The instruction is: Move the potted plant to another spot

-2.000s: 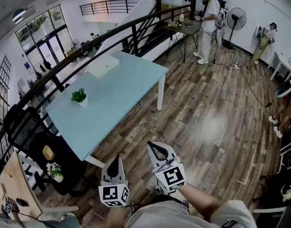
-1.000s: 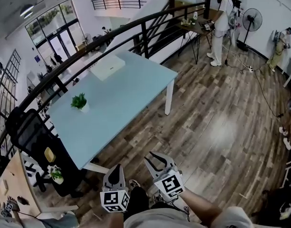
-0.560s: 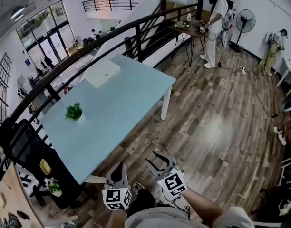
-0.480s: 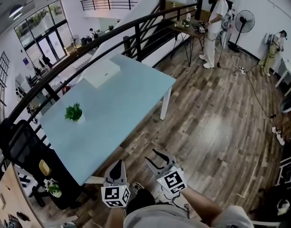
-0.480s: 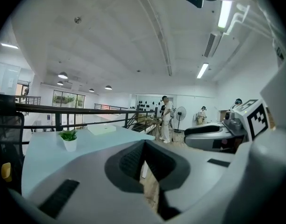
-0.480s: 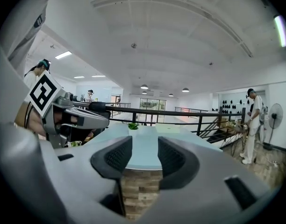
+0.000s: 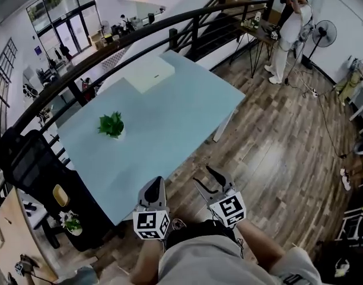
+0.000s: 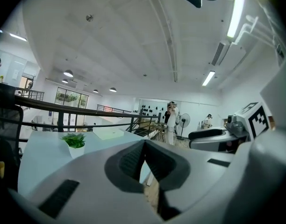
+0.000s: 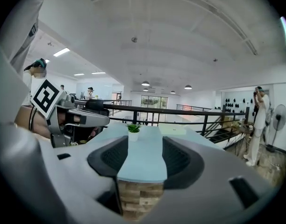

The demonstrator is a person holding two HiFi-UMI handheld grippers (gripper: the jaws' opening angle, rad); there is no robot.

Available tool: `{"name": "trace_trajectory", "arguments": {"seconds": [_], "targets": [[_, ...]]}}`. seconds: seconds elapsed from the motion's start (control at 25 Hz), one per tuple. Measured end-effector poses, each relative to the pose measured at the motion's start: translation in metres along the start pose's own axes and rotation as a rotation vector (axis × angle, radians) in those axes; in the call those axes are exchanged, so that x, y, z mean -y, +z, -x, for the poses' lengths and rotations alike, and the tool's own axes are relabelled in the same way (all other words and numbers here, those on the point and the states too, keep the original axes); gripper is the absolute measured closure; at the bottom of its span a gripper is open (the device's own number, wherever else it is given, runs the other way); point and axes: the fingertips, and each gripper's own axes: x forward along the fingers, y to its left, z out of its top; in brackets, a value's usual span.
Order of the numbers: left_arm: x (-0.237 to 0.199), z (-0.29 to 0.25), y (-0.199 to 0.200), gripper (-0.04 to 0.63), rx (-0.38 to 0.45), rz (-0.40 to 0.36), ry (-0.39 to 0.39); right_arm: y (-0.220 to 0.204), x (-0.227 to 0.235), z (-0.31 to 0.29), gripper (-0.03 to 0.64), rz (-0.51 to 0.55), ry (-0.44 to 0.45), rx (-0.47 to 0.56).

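Observation:
The potted plant point(image 7: 112, 125), a small green tuft in a white pot, stands on the light blue table point(image 7: 175, 120) toward its far left side. Both grippers hover off the table's near corner, well short of the plant. My left gripper point(image 7: 154, 186) is shut with nothing in it. My right gripper point(image 7: 204, 176) is open; its jaws have just been opening and nothing is between them. The left gripper view shows the plant point(image 8: 75, 142) left of the closed jaws point(image 8: 144, 144). In the right gripper view, the plant point(image 9: 133, 131) stands far ahead, above the gap point(image 9: 144, 144).
A flat white box point(image 7: 149, 75) lies at the table's far end. A black railing point(image 7: 110, 45) runs behind the table. A black chair point(image 7: 27, 159) stands at the left. A person point(image 7: 292, 25) and a fan point(image 7: 325, 34) are across the wooden floor.
Both grippers have come closer to the table's near corner. The right jaws stand wider apart than before. The plant has stayed where it was on the table.

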Motion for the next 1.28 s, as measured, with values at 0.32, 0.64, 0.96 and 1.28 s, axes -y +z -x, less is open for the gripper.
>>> {"name": "trace_trajectory", "arguments": {"seconds": [0.32, 0.64, 0.96, 1.28], "targets": [[-0.054, -0.003, -0.010, 0.583, -0.019, 0.043, 0.070, 0.007, -0.011, -0.054, 0.371, -0.019, 0.061, 0.004], [-0.076, -0.048, 0.001, 0.583, -0.027, 0.035, 0.119, 0.025, 0.021, -0.108, 0.350, -0.022, 0.126, 0.052], [-0.086, -0.145, 0.024, 0.583, -0.031, 0.005, 0.145, 0.045, 0.104, -0.155, 0.325, 0.040, 0.166, 0.101], [-0.067, -0.209, -0.006, 0.583, -0.093, 0.031, 0.193, 0.017, 0.171, -0.179, 0.324, 0.061, 0.248, 0.050]]}}
